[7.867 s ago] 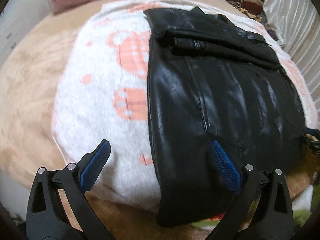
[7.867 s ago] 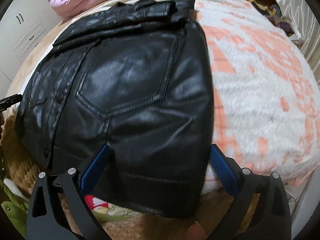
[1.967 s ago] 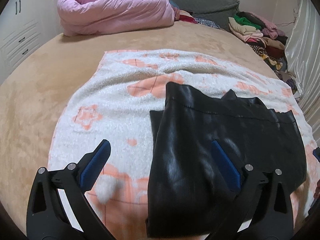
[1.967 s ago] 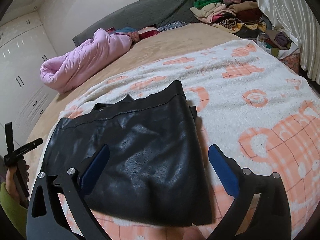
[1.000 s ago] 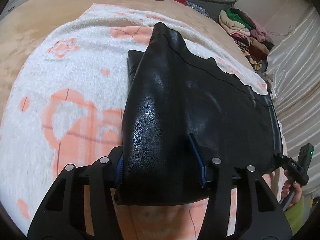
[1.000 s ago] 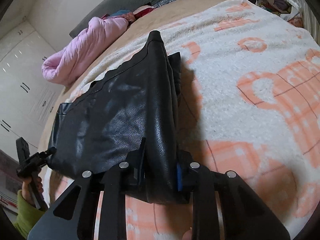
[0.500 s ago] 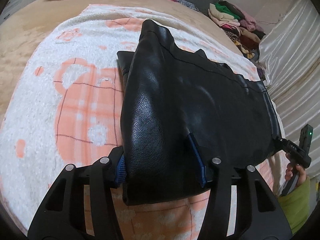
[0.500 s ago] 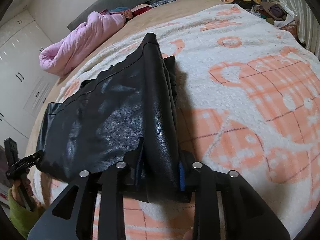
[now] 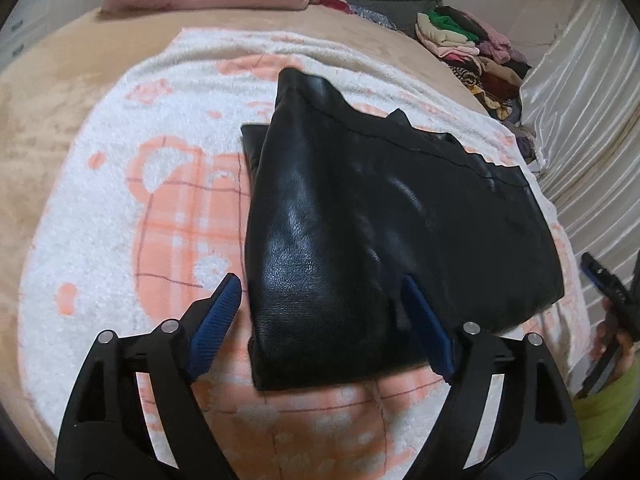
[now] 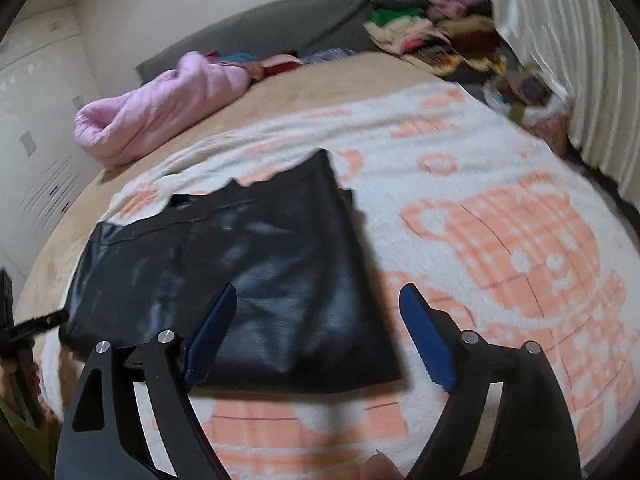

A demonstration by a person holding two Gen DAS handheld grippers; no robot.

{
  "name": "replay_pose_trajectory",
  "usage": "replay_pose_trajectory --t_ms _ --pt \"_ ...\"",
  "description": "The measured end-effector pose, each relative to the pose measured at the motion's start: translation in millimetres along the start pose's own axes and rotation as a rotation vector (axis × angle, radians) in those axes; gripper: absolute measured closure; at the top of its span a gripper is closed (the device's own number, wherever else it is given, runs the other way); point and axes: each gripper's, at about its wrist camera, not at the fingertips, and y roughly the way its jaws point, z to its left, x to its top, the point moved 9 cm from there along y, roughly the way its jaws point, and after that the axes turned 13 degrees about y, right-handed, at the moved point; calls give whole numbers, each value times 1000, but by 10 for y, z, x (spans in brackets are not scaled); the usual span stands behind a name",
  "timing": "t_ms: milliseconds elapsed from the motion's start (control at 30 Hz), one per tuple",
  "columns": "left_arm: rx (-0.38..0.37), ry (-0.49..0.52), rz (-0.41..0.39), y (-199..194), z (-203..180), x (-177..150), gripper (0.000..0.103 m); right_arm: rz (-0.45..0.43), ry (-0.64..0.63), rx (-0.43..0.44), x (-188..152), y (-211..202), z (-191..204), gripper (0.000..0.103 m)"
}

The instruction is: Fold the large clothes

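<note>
A black leather garment [image 9: 384, 216] lies folded on the white and orange blanket [image 9: 120, 216]. It also shows in the right wrist view [image 10: 248, 280]. My left gripper [image 9: 320, 332] is open, its blue pads either side of the garment's near left corner. My right gripper [image 10: 316, 340] is open above the garment's near right corner, holding nothing. The right wrist view is blurred by motion.
A pink quilt [image 10: 160, 108] lies at the far left of the bed [image 9: 48, 80]. A pile of mixed clothes [image 9: 468, 48] sits at the far right by a white curtain [image 9: 580, 120]. A grey pillow [image 10: 280, 28] leans at the head.
Both grippers were shut on the garment's near edge half a second ago; both have opened and let it go. The garment now lies flat on the blanket.
</note>
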Motion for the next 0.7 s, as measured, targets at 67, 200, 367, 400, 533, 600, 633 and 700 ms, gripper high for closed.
replay_pose_trajectory --t_ms 67,200,367,400,533,600,633,700 --pt "20 10 -3 -26 9 16 23 -4 -45 26 -37 -37 186 21" --pt "36 11 -15 -75 42 12 12 32 -115 104 -184 -34 616 29" --pt "37 -10 -18 -102 108 -10 10 104 -219 172 -441 49 1150 61" --pt "35 -15 -20 -107 123 -12 10 116 -239 175 -494 74 1243 67" --pt "27 -37 -17 -97 163 -20 10 172 -294 147 -724 244 1494 76" --pt "19 -46 -11 -74 185 -25 10 195 -298 146 -805 327 1553 77" --pt "18 -50 -8 -66 191 -25 10 208 -303 140 -854 381 1579 78" --pt "9 -57 -5 -35 201 -5 10 234 -301 117 -927 474 1584 82"
